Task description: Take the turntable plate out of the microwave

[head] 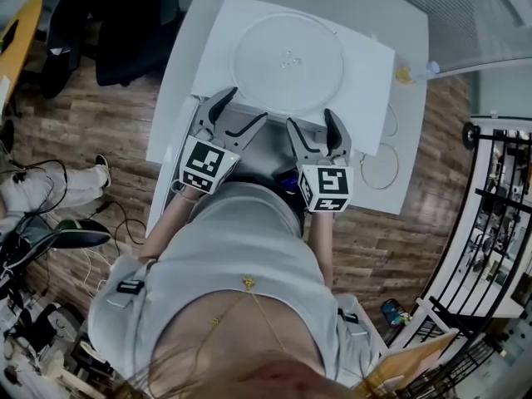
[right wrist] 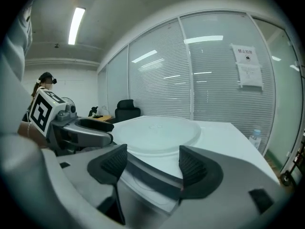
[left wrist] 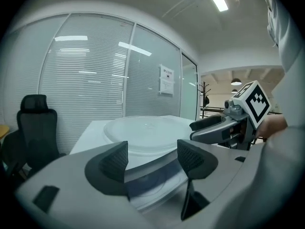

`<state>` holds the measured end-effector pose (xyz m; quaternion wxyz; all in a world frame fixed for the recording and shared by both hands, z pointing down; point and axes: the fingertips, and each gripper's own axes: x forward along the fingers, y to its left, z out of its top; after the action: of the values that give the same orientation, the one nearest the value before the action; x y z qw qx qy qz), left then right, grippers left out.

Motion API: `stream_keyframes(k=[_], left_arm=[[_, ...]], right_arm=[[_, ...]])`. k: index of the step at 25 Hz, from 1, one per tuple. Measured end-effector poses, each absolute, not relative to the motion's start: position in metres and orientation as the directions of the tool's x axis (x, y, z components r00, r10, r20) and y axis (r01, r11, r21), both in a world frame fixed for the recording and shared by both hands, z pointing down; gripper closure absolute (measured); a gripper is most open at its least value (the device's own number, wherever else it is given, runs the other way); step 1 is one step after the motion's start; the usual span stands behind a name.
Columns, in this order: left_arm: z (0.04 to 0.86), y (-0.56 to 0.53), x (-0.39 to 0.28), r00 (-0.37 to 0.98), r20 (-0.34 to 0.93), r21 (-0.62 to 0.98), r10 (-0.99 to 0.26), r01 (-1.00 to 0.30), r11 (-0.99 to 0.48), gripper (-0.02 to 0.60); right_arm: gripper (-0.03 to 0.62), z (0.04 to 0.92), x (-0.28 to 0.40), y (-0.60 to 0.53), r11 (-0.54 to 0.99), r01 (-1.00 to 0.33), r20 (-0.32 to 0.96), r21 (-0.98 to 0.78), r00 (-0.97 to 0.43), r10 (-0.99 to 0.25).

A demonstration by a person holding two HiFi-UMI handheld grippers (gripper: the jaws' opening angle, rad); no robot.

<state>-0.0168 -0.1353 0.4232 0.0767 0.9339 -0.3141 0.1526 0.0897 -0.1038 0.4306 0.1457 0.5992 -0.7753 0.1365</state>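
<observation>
The round clear glass turntable plate (head: pixel 287 61) lies flat on a white box top (head: pixel 366 90), which I take to be the microwave seen from above. Both grippers hover at the box's near edge, side by side. My left gripper (head: pixel 248 106) is open and holds nothing; in the left gripper view (left wrist: pixel 152 159) the plate (left wrist: pixel 143 128) sits just beyond its jaws. My right gripper (head: pixel 312 121) is open and also empty, and in the right gripper view (right wrist: pixel 150 161) the plate (right wrist: pixel 157 130) lies ahead. A dark band of the box's front shows between each pair of jaws.
The box stands on a white table (head: pixel 399 23). Two clear rings (head: pixel 381 169) lie on the table to its right, and a small bottle (head: pixel 407 73) stands farther back. A black office chair (head: pixel 125 23) is at the left, a metal rack (head: pixel 499 223) at the right.
</observation>
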Motion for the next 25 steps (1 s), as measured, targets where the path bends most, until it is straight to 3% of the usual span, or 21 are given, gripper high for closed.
stream_keyframes(k=[25], left_arm=[[0.4178, -0.1357, -0.0168, 0.761, 0.317, 0.106, -0.567, -0.622, -0.776, 0.258]], right_arm=[[0.272, 0.4262, 0.0867, -0.1015, 0.313, -0.947, 0.359, -0.077, -0.319, -0.877]])
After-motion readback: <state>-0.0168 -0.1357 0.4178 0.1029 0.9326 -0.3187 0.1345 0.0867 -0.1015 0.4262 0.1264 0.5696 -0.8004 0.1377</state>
